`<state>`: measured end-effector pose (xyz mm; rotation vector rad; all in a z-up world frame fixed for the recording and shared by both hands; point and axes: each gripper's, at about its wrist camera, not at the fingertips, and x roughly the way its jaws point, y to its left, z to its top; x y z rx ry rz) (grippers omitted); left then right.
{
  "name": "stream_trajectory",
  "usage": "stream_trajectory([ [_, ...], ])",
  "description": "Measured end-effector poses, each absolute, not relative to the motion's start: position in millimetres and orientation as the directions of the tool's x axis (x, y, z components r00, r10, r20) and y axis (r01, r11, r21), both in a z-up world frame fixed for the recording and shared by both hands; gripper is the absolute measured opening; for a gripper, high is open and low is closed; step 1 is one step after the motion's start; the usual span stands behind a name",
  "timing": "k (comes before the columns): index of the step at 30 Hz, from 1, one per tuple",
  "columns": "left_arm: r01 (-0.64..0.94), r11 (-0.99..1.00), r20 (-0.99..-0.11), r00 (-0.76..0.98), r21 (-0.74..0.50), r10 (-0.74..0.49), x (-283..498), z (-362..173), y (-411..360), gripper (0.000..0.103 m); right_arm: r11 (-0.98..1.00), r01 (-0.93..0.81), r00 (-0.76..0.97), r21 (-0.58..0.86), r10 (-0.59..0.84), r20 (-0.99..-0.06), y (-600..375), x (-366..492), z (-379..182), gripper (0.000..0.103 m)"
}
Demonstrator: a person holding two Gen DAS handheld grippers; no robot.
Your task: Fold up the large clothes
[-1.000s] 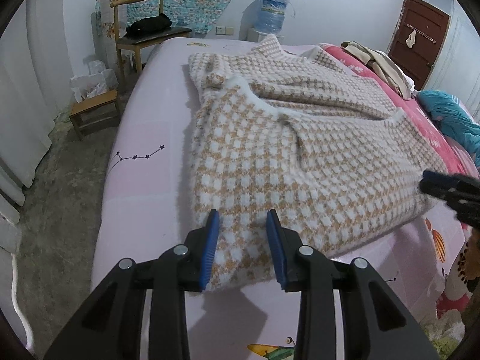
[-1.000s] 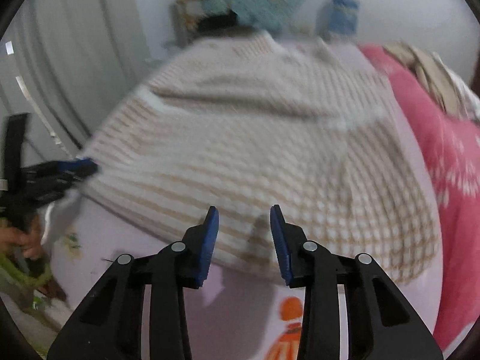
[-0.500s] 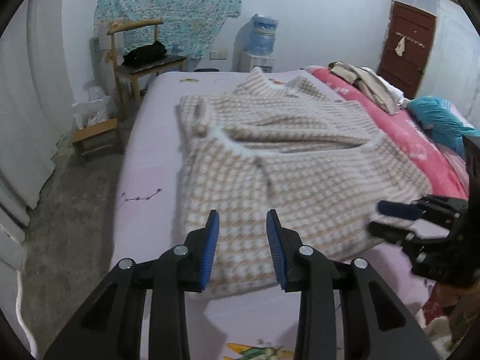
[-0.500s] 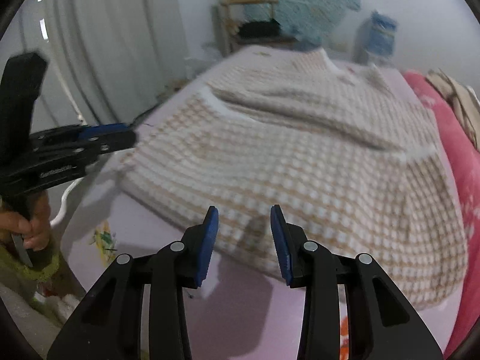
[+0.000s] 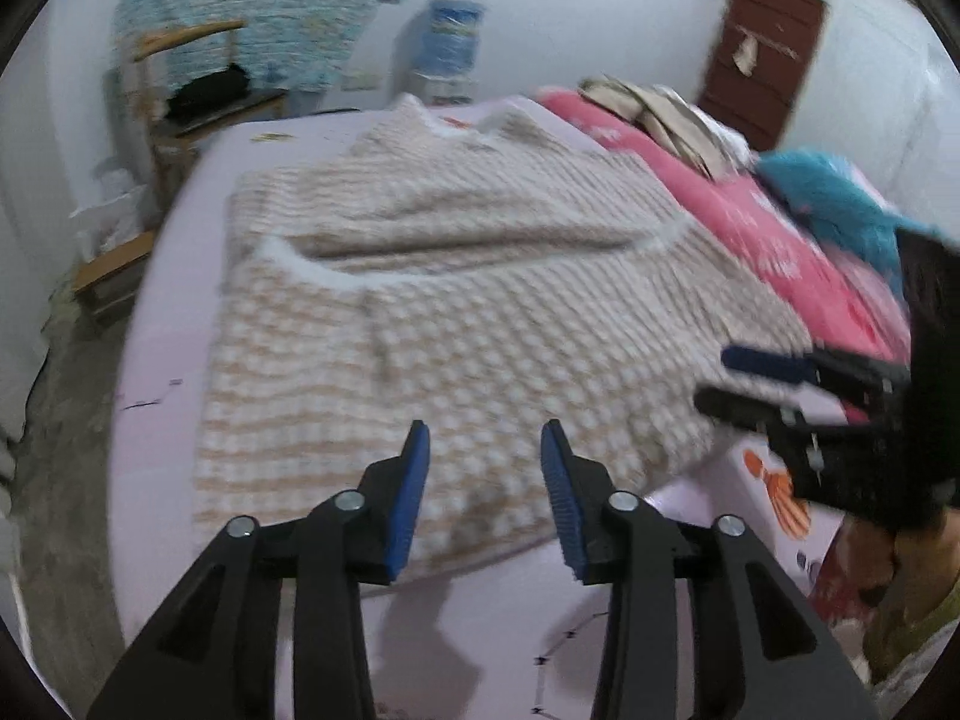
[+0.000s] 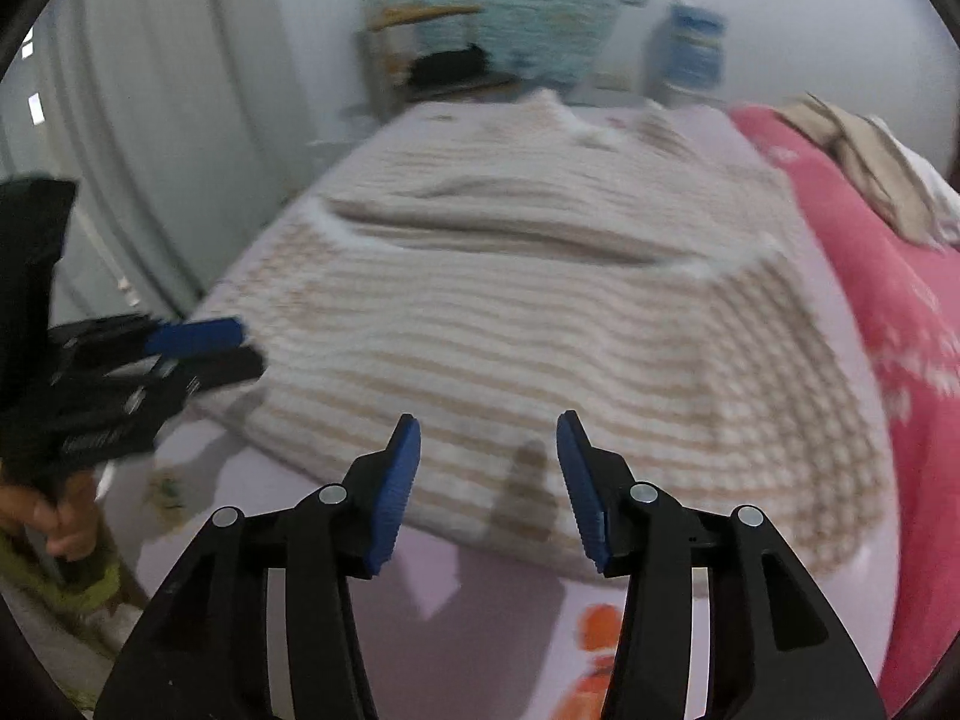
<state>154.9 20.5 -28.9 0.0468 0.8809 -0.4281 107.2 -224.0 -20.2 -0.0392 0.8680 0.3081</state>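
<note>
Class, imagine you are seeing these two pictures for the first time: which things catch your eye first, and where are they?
A big beige-and-white checked sweater lies spread across the lilac bed sheet. Nearest the camera, both the left gripper and right gripper hover over its near hem, jaws open, nothing between them. A bright pink blanket runs along the bed's right side.
</note>
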Motion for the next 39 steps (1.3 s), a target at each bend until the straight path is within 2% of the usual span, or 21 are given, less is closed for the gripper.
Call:
stream_trajectory([
  [4,0.417,0.907,-0.791,0.534,-0.059,-0.297,153.7,-51.2,-2.8,0.041,0.965,-0.254,0.566,0.071,0.208,-0.798,-232.1,112.9,-47.3,0.047],
  [7,0.412,0.91,-0.779,0.557,-0.043,-0.289,152.1,-58.4,-1.9,0.045,0.963,-0.258,0.566,0.076,0.215,-0.796,-230.9,118.2,-49.4,0.048],
  [13,0.382,0.922,-0.781,0.555,-0.066,-0.286,154.0,-51.1,9.1,0.047,0.97,-0.233,0.62,0.066,0.2,-0.758,-255.7,112.6,-26.8,0.054],
  [18,0.365,0.922,-0.785,0.532,-0.127,-0.318,158.7,-59.3,20.2,0.049,0.977,-0.194,0.567,0.083,0.181,-0.804,-271.4,117.3,-55.5,0.055],
  [22,0.352,0.924,-0.783,0.529,-0.15,-0.329,161.2,-50.4,25.5,0.05,0.98,-0.195,0.591,0.038,0.149,-0.793,-271.4,115.0,-44.7,0.057],
  [26,0.302,0.942,-0.763,0.572,-0.144,-0.301,169.3,-39.8,43.1,0.05,0.99,-0.137,0.637,0.006,0.093,-0.765,-292.1,116.2,-31.8,0.063],
  [29,0.222,0.968,-0.797,0.56,-0.118,-0.226,184.2,-50.5,61.0,0.05,0.996,-0.089,0.613,0.011,0.064,-0.787,-310.0,124.9,-41.5,0.064],
  [34,0.168,0.959,-0.8,0.529,-0.227,-0.283,194.0,-54.0,82.4,0.05,0.995,-0.1,0.6,-0.02,0.045,-0.799,-309.7,130.7,-44.0,0.066],
  [37,0.183,0.962,-0.788,0.553,-0.204,-0.272,196.4,-43.1,81.6,0.05,0.994,-0.113,0.625,0.003,0.074,-0.777,-306.8,137.5,-31.7,0.07],
  [39,0.198,0.962,-0.779,0.567,-0.188,-0.269,201.3,-37.1,77.5,0.053,0.992,-0.12,0.642,0.041,0.109,-0.759,-306.6,144.7,-24.3,0.072],
])
